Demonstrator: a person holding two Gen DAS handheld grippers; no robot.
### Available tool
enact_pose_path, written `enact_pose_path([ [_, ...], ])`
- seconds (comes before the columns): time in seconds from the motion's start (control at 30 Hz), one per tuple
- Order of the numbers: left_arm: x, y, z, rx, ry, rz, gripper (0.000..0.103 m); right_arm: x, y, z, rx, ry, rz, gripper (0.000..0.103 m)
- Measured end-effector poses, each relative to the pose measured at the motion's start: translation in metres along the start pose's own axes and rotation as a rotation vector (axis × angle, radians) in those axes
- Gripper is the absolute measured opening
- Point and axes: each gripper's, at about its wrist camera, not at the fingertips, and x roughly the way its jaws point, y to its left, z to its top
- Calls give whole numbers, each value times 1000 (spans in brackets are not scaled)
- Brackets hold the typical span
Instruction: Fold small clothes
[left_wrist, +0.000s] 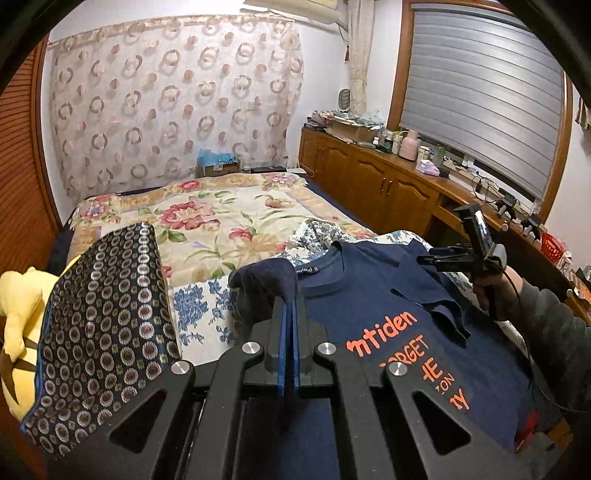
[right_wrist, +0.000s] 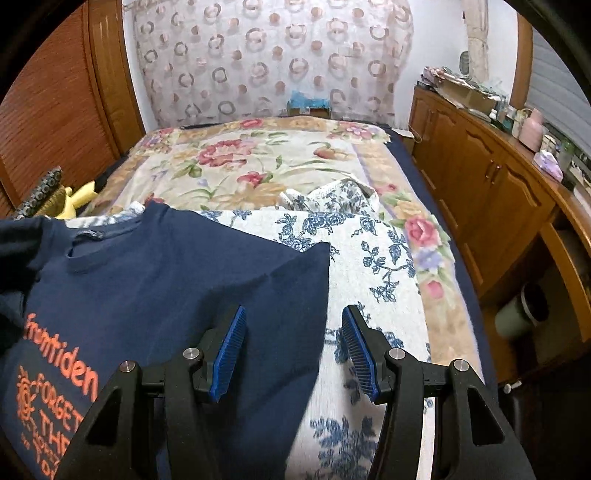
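A navy T-shirt (left_wrist: 376, 295) with orange lettering lies face up on a blue-and-white floral cloth (left_wrist: 199, 306) on the bed. My left gripper (left_wrist: 290, 301) is shut on the shirt's left sleeve (left_wrist: 266, 280), lifting it into a bunch. In the right wrist view the shirt (right_wrist: 166, 280) fills the lower left. Its right sleeve (right_wrist: 295, 273) lies flat with its edge between my fingers. My right gripper (right_wrist: 293, 314) is open and empty just above that sleeve edge. It also shows in the left wrist view (left_wrist: 443, 258), hovering at the shirt's right side.
A patterned dark cushion (left_wrist: 107, 325) and a yellow plush toy (left_wrist: 18, 306) sit at the left. A floral bedspread (right_wrist: 258, 162) covers the bed beyond. A crumpled blue-and-white garment (right_wrist: 332, 195) lies past the shirt. Wooden cabinets (right_wrist: 480, 192) run along the right.
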Motion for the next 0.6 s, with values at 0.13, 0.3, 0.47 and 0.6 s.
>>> enact_pose_path([
  [0.13,-2,0,-11,-7,1,-2,3,9,5,4,-11,20,-6,53],
  [0.3,-15,-3,-41,-47,-19,-23,3,1,8,1,-52,-4,71,7],
  [0.47,-31,-9,-63,-74,-45,-41,3,-37,19,-9,-129,-110,92,5],
  [0.6,-44,-16,-74,-69,-63,-34,3,-81,27,-18,-148,-203,131,5],
])
